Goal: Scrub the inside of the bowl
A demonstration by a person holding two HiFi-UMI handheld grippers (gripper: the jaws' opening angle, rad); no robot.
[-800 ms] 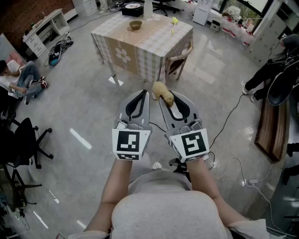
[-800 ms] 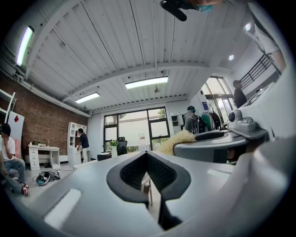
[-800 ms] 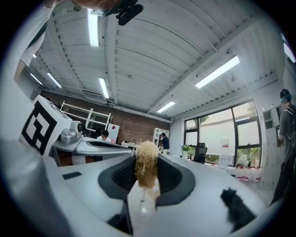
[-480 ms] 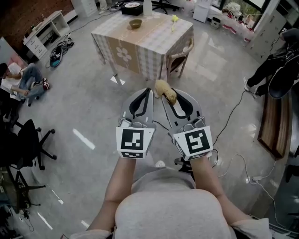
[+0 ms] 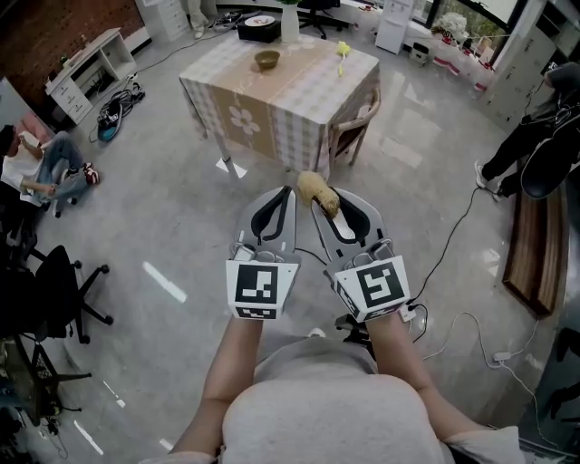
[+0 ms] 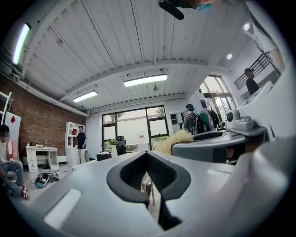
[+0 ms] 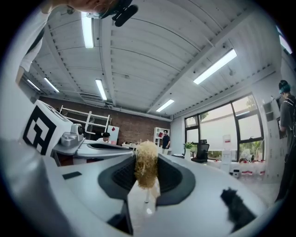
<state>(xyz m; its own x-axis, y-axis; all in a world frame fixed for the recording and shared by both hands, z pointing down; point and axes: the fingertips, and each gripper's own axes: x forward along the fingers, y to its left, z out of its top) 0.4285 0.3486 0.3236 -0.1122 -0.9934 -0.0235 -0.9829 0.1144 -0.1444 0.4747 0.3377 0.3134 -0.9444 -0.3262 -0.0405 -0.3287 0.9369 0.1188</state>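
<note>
A table (image 5: 308, 86) in a checked cloth is standing ahead, a chair (image 5: 355, 127) sitting tucked under its right side. A white vase (image 5: 289, 20), a black box (image 5: 256, 27) and a yellow item (image 5: 342, 47) are resting at its far end. A person (image 5: 41, 163) is sitting on the floor at left, near a white shelf (image 5: 86, 56). A cable (image 5: 450, 227) is trailing across the floor at right.

Left gripper (image 5: 286, 196) jaws together, right gripper (image 5: 320, 203) jaws tight on scrubber (image 5: 319, 188), side by side, pointing forward.
</note>
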